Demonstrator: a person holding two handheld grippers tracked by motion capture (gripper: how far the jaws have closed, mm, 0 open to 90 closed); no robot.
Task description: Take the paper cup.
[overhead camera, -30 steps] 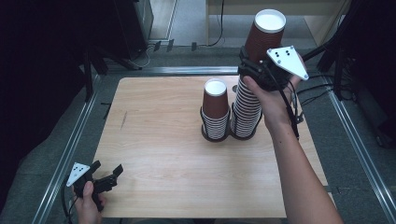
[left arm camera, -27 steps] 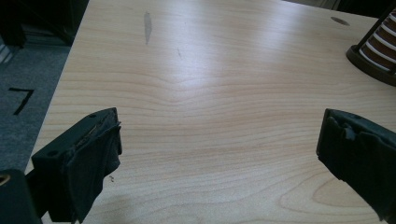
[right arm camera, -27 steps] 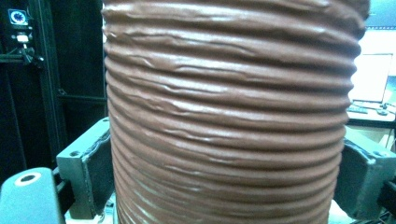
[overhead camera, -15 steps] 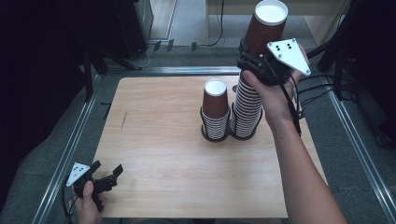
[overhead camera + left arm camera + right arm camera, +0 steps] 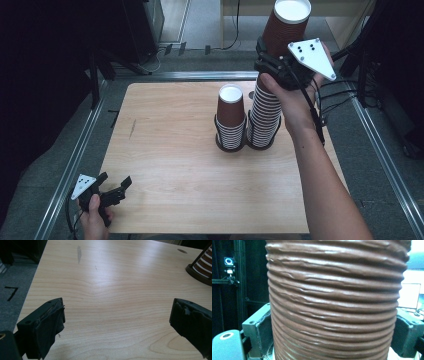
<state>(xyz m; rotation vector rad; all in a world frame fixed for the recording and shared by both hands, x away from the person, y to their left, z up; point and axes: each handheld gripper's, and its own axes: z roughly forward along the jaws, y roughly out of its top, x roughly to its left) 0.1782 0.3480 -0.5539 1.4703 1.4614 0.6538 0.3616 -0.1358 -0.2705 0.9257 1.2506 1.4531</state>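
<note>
High view: right tool (image 5: 280, 65) clamped on a brown cup (image 5: 286, 27), held up above the taller stack (image 5: 264, 120), which stands just below it on the counter (image 5: 170, 150); a shorter stack (image 5: 230, 120) sits beside that. Left tool (image 5: 112, 189), jaws wide apart, rests far off at the near corner

No brand, label or printed word can be read anywhere. The one sign is a black mark shaped like the figure 7 (image 5: 11, 292) on the grey floor (image 5: 15, 282) beside the bench (image 5: 112, 290), up and to the left of the left gripper's (image 5: 115, 325) own left-hand jaw.
</note>
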